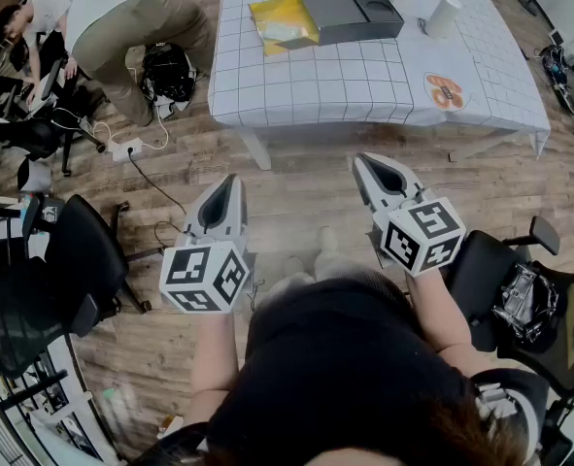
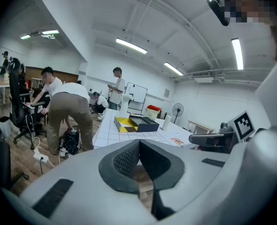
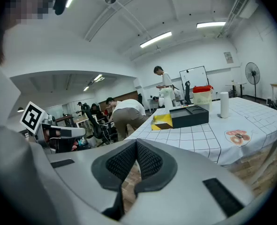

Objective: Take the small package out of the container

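the desk [image 1: 364, 76], under a white grid cloth, stands across the wooden floor ahead of the person. at its far side lies the container [image 1: 263, 12], an open yellow tray touching a dark box [image 1: 350, 13] on its right. the two together stretch left to right in the head view. the small package [image 1: 288, 33] shows as a pale flat thing inside the yellow tray, its longer side seemingly running the same way, though it is too small to be sure. it sits well apart from both claws, ahead of them and up on the desk. the left claw [image 1: 230, 179] and right claw [image 1: 361, 159] are held low before the torso on bare forearms, tips aimed forward at the desk and leaning slightly toward each other. each claw is pressed together with nothing in it.
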Available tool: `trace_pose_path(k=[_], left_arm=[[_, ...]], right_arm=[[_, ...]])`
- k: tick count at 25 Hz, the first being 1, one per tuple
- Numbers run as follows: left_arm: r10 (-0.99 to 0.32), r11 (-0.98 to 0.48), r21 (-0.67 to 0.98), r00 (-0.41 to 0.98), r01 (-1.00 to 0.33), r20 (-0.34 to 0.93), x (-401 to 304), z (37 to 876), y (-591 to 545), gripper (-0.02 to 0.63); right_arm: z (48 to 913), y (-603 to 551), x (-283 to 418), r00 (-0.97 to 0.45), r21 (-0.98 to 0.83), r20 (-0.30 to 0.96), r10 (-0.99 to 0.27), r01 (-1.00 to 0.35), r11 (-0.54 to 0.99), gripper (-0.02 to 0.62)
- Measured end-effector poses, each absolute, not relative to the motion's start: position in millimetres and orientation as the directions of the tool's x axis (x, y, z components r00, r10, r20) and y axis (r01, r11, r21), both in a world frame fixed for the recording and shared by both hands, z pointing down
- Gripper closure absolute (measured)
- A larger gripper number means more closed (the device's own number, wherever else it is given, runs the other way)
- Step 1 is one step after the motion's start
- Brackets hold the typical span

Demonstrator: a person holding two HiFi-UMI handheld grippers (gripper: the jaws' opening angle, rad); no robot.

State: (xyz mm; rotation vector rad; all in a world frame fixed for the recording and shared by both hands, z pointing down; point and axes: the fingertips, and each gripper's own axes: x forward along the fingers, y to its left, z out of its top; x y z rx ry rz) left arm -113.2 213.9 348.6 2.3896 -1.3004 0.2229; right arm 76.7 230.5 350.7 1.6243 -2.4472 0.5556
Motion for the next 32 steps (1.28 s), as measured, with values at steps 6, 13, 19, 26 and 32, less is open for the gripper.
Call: trace_pose_path(k=[6,13,19,26,32], left_arm=[[-0.761,-0.482,0.276,0.554,-0.831,0.337,-94,353,205,0.578],[-0.764,-0.482,0.268,0.550,-0.834,0.338,-70,350,195,0.578],[-0.762,-0.475,0.277,0.548,-0.835,0.344,-48,351,183,0.578],[-0.766,-0.447,0.302,0.534,-0.842,0.357,-18,356,171,0.580],[-0.778,-0.408,0.282,0.492,-0.868,0.390,-18,362,167,0.580]], right_arm=[[351,223,88,-0.420,-0.216,0.326,-0.847,-0.905,0.366,0.581],[357,212,100,-0.471,-0.239,0.323,-0.820,-0.880,0.411,0.580],[363,195,117,-0.506,-0.252,0.325,-0.799,-0.861,0.442,0.580],[368,176,137,-0.574,-0.279,0.306,-0.760,-0.817,0.505,0.580],[373,161,132,-0.620,-0.299,0.302,-0.725,-0.783,0.545,0.580]])
